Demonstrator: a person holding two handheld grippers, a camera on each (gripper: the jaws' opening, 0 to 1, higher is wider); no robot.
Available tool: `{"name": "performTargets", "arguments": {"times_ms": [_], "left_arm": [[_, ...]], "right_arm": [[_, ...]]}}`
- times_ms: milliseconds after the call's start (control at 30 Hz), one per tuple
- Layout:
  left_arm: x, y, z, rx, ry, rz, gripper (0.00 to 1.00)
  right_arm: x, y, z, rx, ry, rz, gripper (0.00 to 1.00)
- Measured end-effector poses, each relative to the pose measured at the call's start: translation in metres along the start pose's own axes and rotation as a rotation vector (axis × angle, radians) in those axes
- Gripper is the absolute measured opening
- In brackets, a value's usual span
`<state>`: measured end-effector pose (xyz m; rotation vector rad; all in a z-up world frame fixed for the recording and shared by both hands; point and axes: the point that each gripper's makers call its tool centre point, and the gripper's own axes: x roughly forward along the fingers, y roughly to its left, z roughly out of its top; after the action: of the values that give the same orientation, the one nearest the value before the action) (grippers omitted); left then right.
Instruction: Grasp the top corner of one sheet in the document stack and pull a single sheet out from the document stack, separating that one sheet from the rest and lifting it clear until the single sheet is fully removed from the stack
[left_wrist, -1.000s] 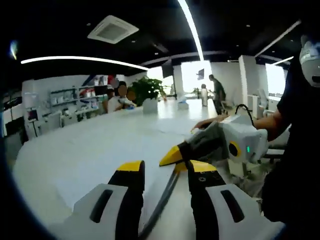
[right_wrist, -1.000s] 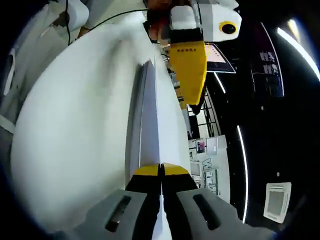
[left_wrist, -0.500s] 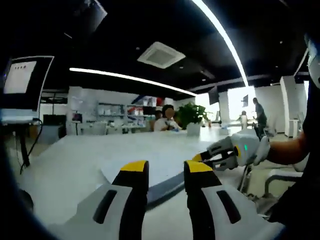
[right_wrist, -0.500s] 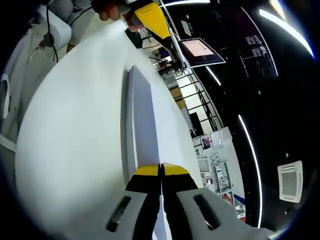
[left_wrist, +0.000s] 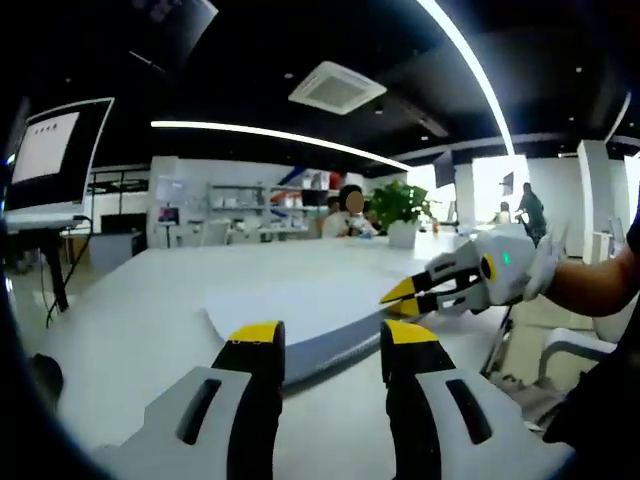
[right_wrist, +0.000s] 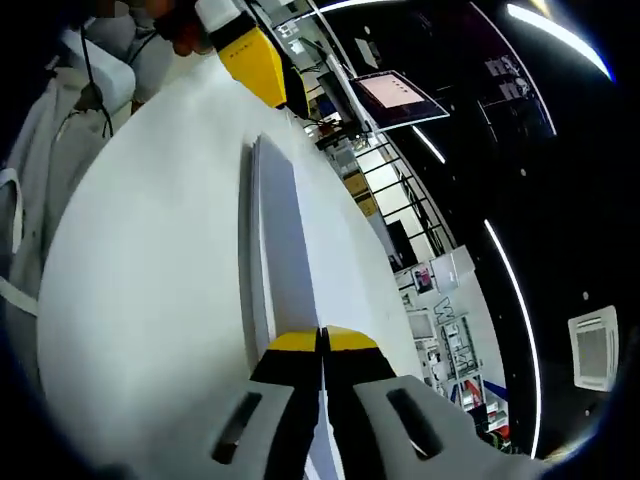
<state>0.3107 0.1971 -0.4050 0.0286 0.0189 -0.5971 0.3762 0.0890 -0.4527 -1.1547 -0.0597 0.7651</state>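
The document stack (left_wrist: 300, 312) lies flat on the white table (left_wrist: 150, 310), a white pile with a grey side edge. My left gripper (left_wrist: 332, 340) hangs open just in front of the stack's near edge, nothing between its jaws. My right gripper (left_wrist: 400, 297) comes in from the right, its yellow tips pinched on the stack's right corner. In the right gripper view, my right gripper (right_wrist: 322, 340) is shut on the corner of the top sheet (right_wrist: 287, 230), which runs away from the jaws over the stack's edge (right_wrist: 255, 260). The left gripper (right_wrist: 255, 62) shows at the stack's far end.
A monitor on a stand (left_wrist: 50, 150) stands left of the table, also seen as the monitor (right_wrist: 395, 95). Seated people (left_wrist: 348, 205) and a plant (left_wrist: 400, 205) are at the table's far end. A person's arm (left_wrist: 600, 290) and a chair (left_wrist: 575, 350) are on the right.
My left gripper has drawn back from the right gripper, toward the stack's other end, and its view has swung left. The right gripper has stayed shut on the sheet corner.
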Motion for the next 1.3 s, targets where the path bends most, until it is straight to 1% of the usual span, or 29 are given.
{"name": "performTargets", "arguments": {"times_ms": [33, 100, 133, 200, 267, 300, 400, 467, 533, 600, 667, 733, 900, 933, 967, 1033, 1100, 1167, 1200, 1233, 1300], "left_arm": [[-0.001, -0.003, -0.001, 0.039, 0.022, -0.008, 0.39], [-0.001, -0.008, 0.001, 0.113, 0.042, -0.024, 0.39], [-0.001, -0.011, 0.001, 0.116, 0.048, -0.029, 0.39], [-0.001, -0.016, 0.002, 0.104, 0.042, -0.04, 0.39], [-0.001, -0.02, 0.004, 0.072, 0.022, -0.047, 0.39], [0.0, -0.022, 0.004, 0.059, 0.02, -0.052, 0.39], [0.002, -0.025, -0.001, 0.049, 0.034, -0.059, 0.39], [0.002, -0.024, -0.001, 0.057, 0.034, -0.046, 0.39], [0.002, -0.021, 0.004, 0.054, 0.005, -0.026, 0.39], [0.002, -0.021, 0.006, 0.029, -0.012, -0.027, 0.39], [0.003, -0.021, 0.005, 0.017, -0.011, -0.033, 0.39], [0.003, -0.021, 0.002, 0.016, -0.005, -0.034, 0.39], [0.004, -0.019, -0.002, 0.007, -0.001, -0.031, 0.39], [0.004, -0.02, -0.001, 0.004, -0.004, -0.036, 0.39], [0.003, -0.023, 0.001, -0.016, -0.017, -0.052, 0.39], [0.002, -0.024, 0.005, -0.053, -0.04, -0.068, 0.38], [0.002, -0.023, 0.006, -0.055, -0.043, -0.064, 0.38], [0.002, -0.02, 0.008, -0.042, -0.046, -0.043, 0.38], [0.0, -0.015, 0.012, -0.031, -0.065, -0.015, 0.37], [0.0, -0.013, 0.014, -0.03, -0.077, -0.003, 0.36], [-0.003, -0.008, 0.02, -0.047, -0.103, 0.014, 0.36]], "right_arm": [[0.0, -0.001, 0.0, 0.014, 0.007, 0.01, 0.02], [0.001, -0.001, -0.001, 0.037, 0.018, 0.028, 0.02], [0.001, -0.001, -0.002, 0.062, 0.032, 0.041, 0.02], [0.002, -0.002, -0.001, 0.066, 0.041, 0.048, 0.02], [0.002, -0.002, -0.002, 0.076, 0.047, 0.048, 0.02], [0.002, -0.003, -0.003, 0.091, 0.049, 0.045, 0.02], [-0.001, -0.01, -0.007, 0.177, 0.052, 0.024, 0.01], [-0.004, -0.019, -0.004, 0.251, 0.022, 0.003, 0.02], [-0.009, -0.026, 0.001, 0.311, -0.021, -0.002, 0.02], [-0.017, -0.039, 0.007, 0.376, -0.071, -0.025, 0.01], [-0.026, -0.051, 0.016, 0.386, -0.119, -0.054, 0.01], [-0.036, -0.061, 0.024, 0.372, -0.142, -0.075, 0.01], [-0.057, -0.085, 0.035, 0.367, -0.164, -0.125, 0.01], [-0.06, -0.089, 0.037, 0.375, -0.17, -0.13, 0.01], [-0.063, -0.092, 0.039, 0.393, -0.176, -0.133, 0.01], [-0.068, -0.095, 0.04, 0.487, -0.188, -0.117, 0.01], [-0.073, -0.098, 0.043, 0.623, -0.221, -0.077, 0.01], [-0.075, -0.103, 0.043, 0.765, -0.263, -0.037, 0.01], [-0.076, -0.105, 0.042, 0.82, -0.278, -0.026, 0.01], [-0.078, -0.108, 0.04, 0.87, -0.29, -0.019, 0.01], [-0.082, -0.114, 0.037, 0.94, -0.323, -0.016, 0.01]]}}
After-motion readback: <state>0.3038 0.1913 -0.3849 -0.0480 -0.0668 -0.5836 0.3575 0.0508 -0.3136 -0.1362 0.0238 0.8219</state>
